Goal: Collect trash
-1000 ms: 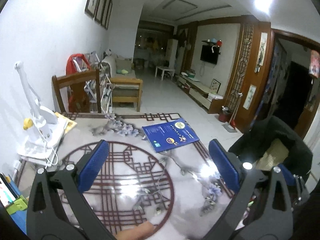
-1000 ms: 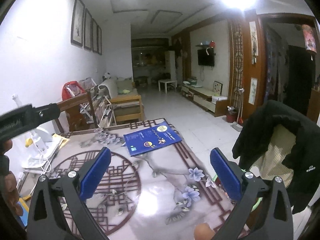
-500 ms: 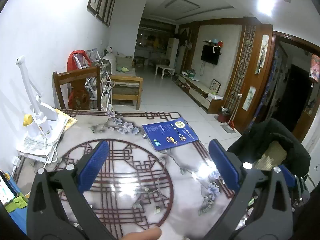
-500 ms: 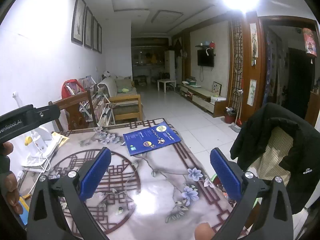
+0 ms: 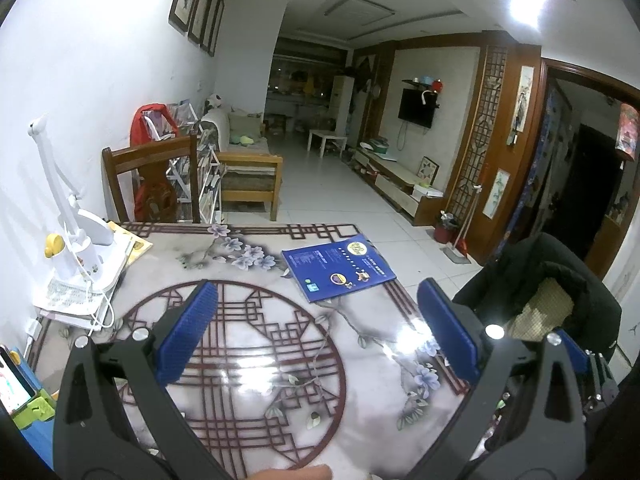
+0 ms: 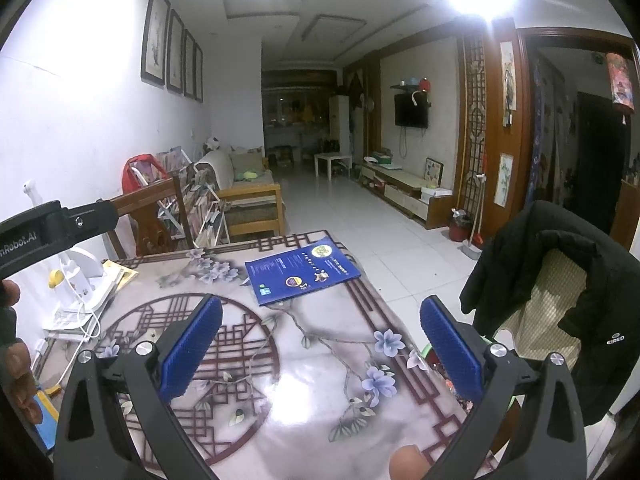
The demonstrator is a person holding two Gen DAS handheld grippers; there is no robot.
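Above the glossy floral-patterned tabletop (image 5: 248,344), left gripper (image 5: 316,334) hangs with blue-padded jaws spread wide, nothing between them. Right gripper (image 6: 320,346) same: wide, empty, over the table's right half. Flat blue printed booklet (image 5: 338,266) lies at the far right table edge, cover up, slightly skewed, well ahead of both tools. White desk lamp (image 5: 76,240) stands on papers far left. Black jacket (image 6: 560,280) drapes over a chair, right of table.
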